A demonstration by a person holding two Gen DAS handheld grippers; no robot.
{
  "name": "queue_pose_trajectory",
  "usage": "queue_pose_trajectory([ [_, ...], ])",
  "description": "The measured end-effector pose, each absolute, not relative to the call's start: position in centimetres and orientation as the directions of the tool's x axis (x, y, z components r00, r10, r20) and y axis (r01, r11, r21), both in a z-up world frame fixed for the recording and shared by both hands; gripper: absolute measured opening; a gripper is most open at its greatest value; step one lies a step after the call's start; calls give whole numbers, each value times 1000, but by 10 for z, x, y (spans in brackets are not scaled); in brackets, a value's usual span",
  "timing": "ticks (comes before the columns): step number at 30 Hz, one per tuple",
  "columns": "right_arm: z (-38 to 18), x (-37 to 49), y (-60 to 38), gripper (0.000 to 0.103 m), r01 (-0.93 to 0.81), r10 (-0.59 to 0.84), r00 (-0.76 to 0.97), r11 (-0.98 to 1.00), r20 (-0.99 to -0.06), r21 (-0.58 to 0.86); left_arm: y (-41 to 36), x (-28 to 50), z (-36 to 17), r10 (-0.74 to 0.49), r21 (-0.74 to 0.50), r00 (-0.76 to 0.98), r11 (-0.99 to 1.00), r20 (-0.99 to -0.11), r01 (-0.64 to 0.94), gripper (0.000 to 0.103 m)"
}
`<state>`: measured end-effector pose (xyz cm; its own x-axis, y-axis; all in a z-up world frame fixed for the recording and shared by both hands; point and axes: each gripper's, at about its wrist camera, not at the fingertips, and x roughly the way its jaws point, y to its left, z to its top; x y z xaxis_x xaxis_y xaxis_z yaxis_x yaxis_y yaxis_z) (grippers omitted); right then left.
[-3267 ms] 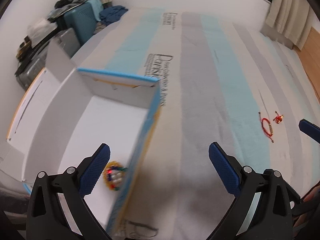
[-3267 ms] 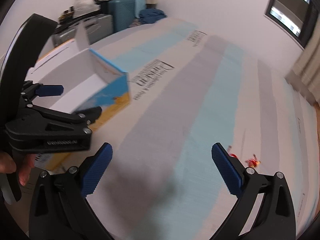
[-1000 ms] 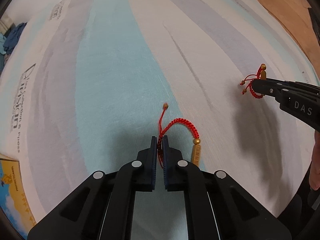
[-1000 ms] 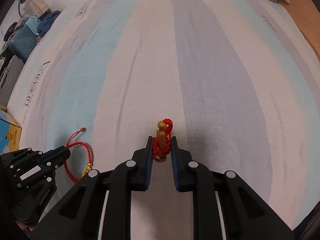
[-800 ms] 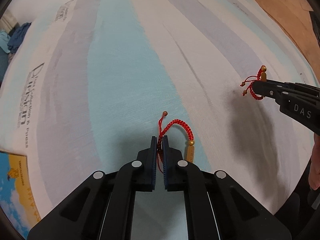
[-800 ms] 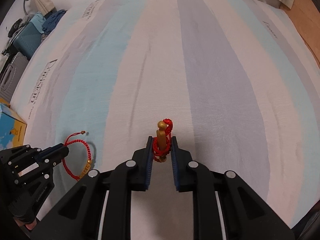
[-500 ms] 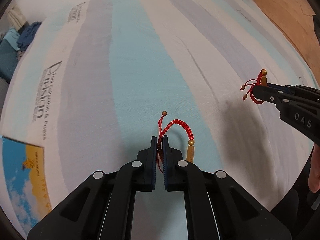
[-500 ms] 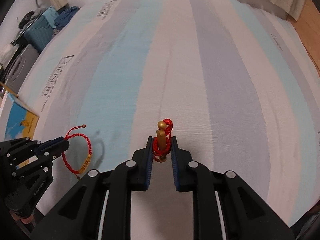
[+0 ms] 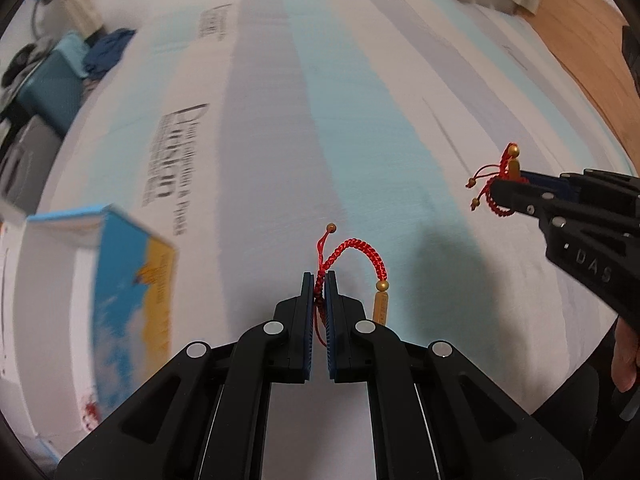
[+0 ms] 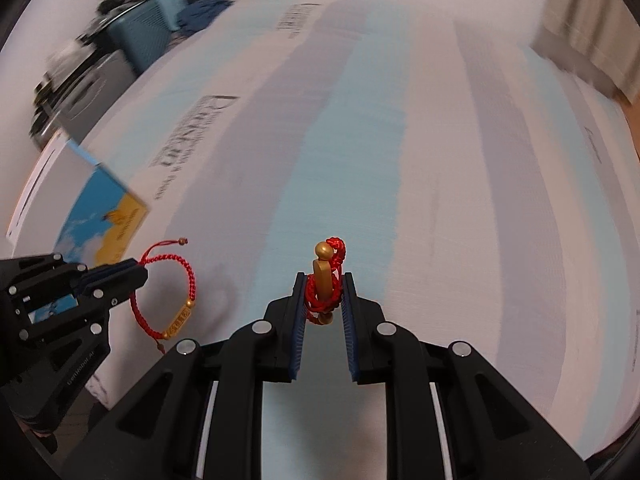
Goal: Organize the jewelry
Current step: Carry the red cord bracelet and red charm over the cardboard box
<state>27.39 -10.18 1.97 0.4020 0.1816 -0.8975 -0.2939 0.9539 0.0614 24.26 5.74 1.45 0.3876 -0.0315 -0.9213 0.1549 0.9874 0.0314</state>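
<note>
— At the left, what is seen?
— A box point(image 9: 132, 280); then a bracelet point(image 9: 356, 256) pinched by its cord in the closed left gripper point(image 9: 319, 280), hanging limp.
— And rightward?
— A charm point(image 10: 325, 276) is clamped in the right gripper point(image 10: 323, 284); light, probably slippery.

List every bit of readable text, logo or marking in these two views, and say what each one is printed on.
"DAS": raised letters on the right hand-held gripper, cut off after that.
Large black print on the striped sheet: blurred, unreadable.
Raised lettering on the left hand-held gripper: too small to read.
Engraving on the gold tube of the red bracelet: unreadable.
Graphic and print on the blue and yellow box: blurred.
</note>
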Motion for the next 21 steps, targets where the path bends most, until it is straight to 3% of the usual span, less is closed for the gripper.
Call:
queue_pose_trajectory([
  [21, 73, 208, 130, 16, -589, 328, 380, 807, -865, 47, 256, 159, 87, 95, 51, 449, 993, -888, -109, 4],
])
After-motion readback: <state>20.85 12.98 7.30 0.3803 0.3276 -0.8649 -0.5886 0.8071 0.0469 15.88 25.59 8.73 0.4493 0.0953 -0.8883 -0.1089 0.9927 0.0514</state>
